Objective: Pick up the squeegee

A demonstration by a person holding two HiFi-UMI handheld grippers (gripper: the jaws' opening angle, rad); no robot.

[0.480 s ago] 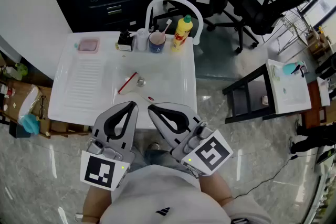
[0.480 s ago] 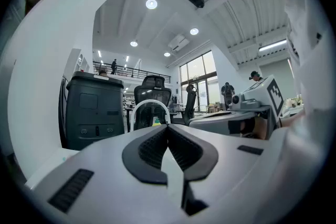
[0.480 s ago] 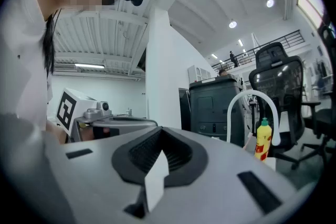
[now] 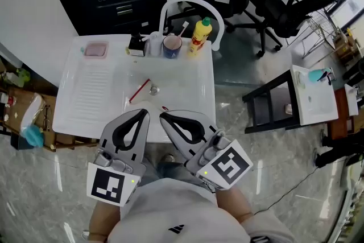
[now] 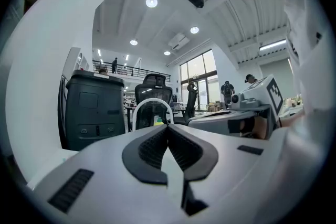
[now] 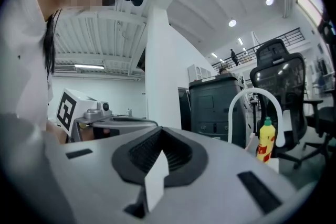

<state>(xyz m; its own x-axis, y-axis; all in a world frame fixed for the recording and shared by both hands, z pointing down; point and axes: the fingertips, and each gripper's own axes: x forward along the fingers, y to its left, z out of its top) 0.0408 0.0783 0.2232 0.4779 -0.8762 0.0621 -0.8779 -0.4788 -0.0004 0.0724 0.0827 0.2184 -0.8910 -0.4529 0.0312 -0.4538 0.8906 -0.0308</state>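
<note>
Squeegee (image 4: 138, 90), red-handled, lies diagonal in the basin of the white sink (image 4: 74, 121), just beside the drain (image 4: 152, 89), w/ nothing touching it. Step: pre-reach, pickup not yet begun imo. Left tool (image 4: 144, 114) and right tool (image 4: 165, 117) are both held level, close to the person's body, tips near each other and well apart from the squeegee. Each has its jaws pressed together w/ nothing btwn them.

Next move prob needs one tool pushed fwd and down into the basin, jaws opened and lined across the handle.

Edges: front rim to clear first, basin walls either side, faucet (image 4: 187, 4) arching at the back w/ cup (image 4: 170, 46) and yellow bottle (image 4: 199, 32) on the back ledge.

Room: basin floor round the squeegee is mostly bare, so an approach from above looks free.
</note>
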